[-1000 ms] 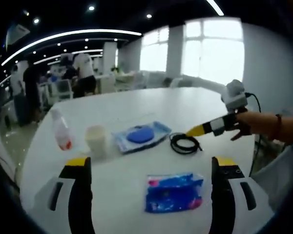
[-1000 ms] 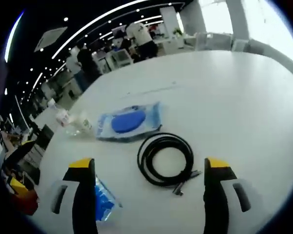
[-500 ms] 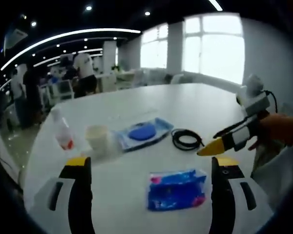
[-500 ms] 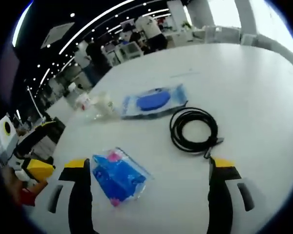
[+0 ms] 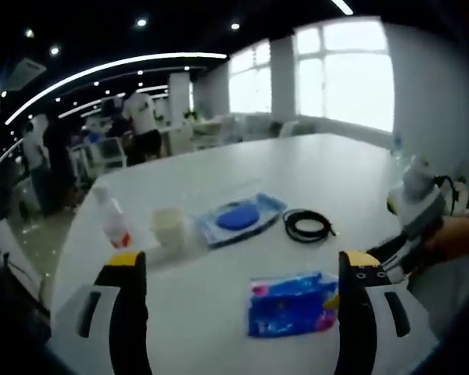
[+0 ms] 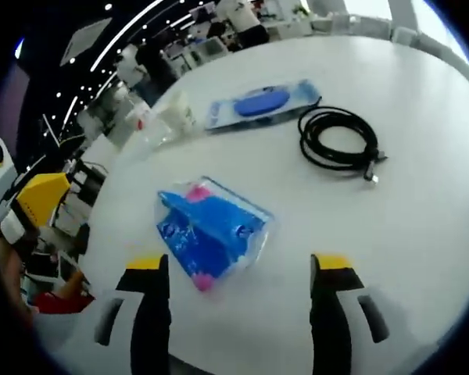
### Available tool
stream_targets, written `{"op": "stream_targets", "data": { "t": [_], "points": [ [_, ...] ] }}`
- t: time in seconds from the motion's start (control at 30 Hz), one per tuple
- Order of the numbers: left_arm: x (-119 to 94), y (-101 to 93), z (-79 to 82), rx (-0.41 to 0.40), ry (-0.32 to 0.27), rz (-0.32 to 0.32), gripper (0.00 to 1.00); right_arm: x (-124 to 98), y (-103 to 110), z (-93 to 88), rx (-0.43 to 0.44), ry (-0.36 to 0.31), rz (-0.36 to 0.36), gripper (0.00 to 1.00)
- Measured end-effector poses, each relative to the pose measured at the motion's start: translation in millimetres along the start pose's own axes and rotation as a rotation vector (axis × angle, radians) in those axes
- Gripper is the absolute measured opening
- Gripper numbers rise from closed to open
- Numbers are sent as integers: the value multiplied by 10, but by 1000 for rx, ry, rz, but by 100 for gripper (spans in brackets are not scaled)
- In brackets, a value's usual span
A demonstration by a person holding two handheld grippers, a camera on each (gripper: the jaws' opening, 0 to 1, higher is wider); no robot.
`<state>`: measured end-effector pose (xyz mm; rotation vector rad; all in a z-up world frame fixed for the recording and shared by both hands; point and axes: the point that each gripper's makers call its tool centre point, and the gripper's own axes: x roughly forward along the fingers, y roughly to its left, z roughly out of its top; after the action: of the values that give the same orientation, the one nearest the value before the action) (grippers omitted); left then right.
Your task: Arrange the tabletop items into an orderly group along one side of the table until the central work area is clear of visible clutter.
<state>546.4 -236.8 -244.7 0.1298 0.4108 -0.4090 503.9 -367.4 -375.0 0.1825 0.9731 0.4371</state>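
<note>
Five items are lying scattered across the white table (image 5: 313, 168), nothing grouped yet—spray bottle (image 5: 112, 219), cup (image 5: 169, 227), blue tray pack (image 5: 239, 218), coiled cable (image 6: 338, 141), blue-pink pouch (image 6: 211, 231)—and I am holding my left gripper (image 5: 238, 293) and right gripper (image 6: 240, 293) spread, gripping nothing.

No lettering, brand, number or sign can be read in either view. The blue pouch (image 6: 211, 231) near the table (image 6: 422, 226) edge bears pink and white print, too blurred to make out. The flat blue packet (image 5: 238, 219) beyond it and the red band on the bottle (image 5: 114, 223) show no legible words either.
</note>
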Motion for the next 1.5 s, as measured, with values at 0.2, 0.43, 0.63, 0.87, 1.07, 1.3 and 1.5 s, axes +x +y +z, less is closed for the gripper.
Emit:
{"op": "stream_targets", "data": {
  "t": [0.2,0.43,0.63,0.87,1.07,1.3,1.5],
  "points": [
    [2,5,-30,19,14,3,99,95,-44,-61,-13,12,-34,49],
    [-5,74,-19,26,10,34,97,173,-50,-70,-25,28,-25,32],
    [-27,170,-9,13,0,74,92,205,-28,-74,-40,39,-13,21],
    [-28,174,-21,14,4,75,90,123,-36,6,-37,24,12,3],
    [-25,164,-32,17,11,73,89,-55,-90,133,-5,12,68,1],
    [-10,132,-25,9,6,55,91,-282,-229,362,24,-47,104,1],
    [18,83,-27,9,5,37,92,-417,-419,485,6,-65,91,1]
  ]
}}
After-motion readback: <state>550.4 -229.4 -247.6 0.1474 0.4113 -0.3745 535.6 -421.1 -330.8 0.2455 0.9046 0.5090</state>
